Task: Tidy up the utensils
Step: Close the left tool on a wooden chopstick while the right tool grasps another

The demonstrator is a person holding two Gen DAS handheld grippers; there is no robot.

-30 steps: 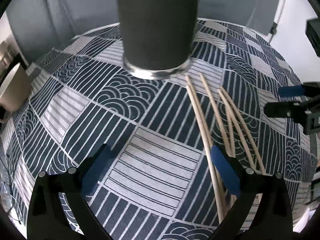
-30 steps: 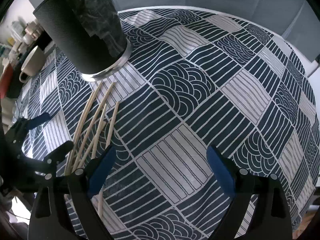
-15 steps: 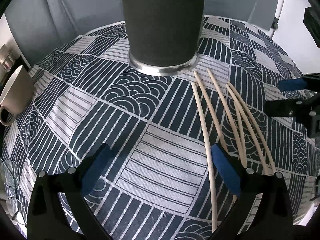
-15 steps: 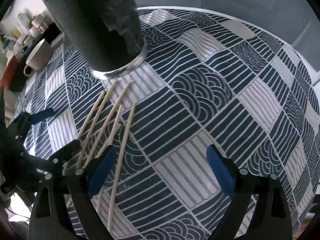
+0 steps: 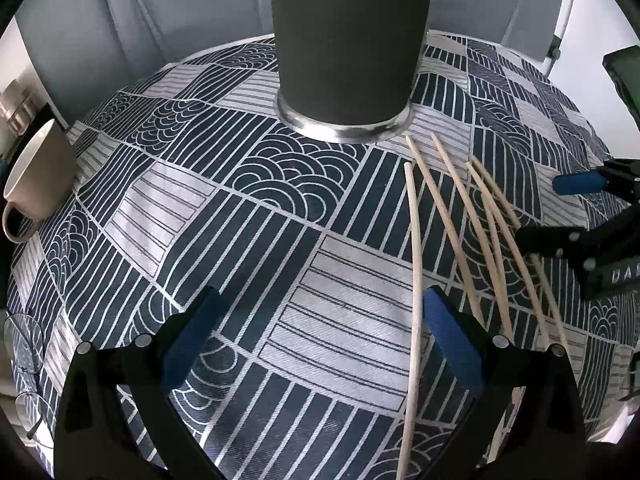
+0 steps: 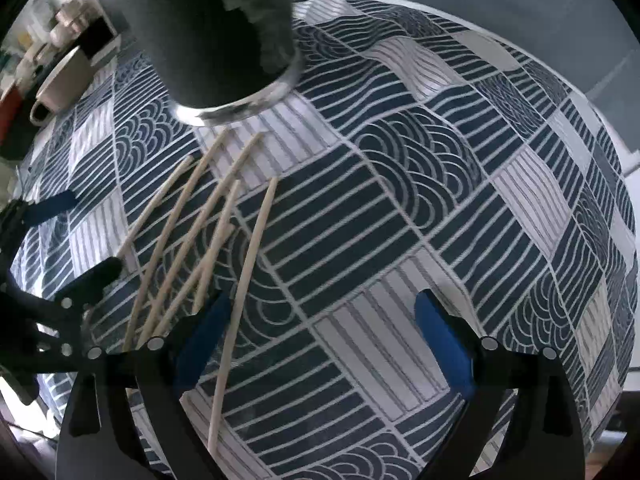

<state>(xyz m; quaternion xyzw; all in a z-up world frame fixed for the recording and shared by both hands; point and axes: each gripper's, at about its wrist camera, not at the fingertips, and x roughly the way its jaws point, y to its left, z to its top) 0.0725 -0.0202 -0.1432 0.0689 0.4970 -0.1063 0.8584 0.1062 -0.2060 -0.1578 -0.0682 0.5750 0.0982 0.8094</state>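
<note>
Right gripper (image 6: 320,340) low over tablecloth (image 6: 460,184), jaws wide apart, nothing between them; blue pads (image 6: 444,344) bare. Chopsticks (image 6: 192,240), about 6, fanned loosely on cloth ahead-left, tips toward holder (image 6: 208,32). 1 chopstick (image 6: 248,272) apart from rest, running just beside left pad. Holder dark, upright, metal rim at base. Left gripper (image 6: 52,248) at left edge, jaws apart, beside chopsticks. Mug (image 6: 60,80) far left, behind holder.
</note>
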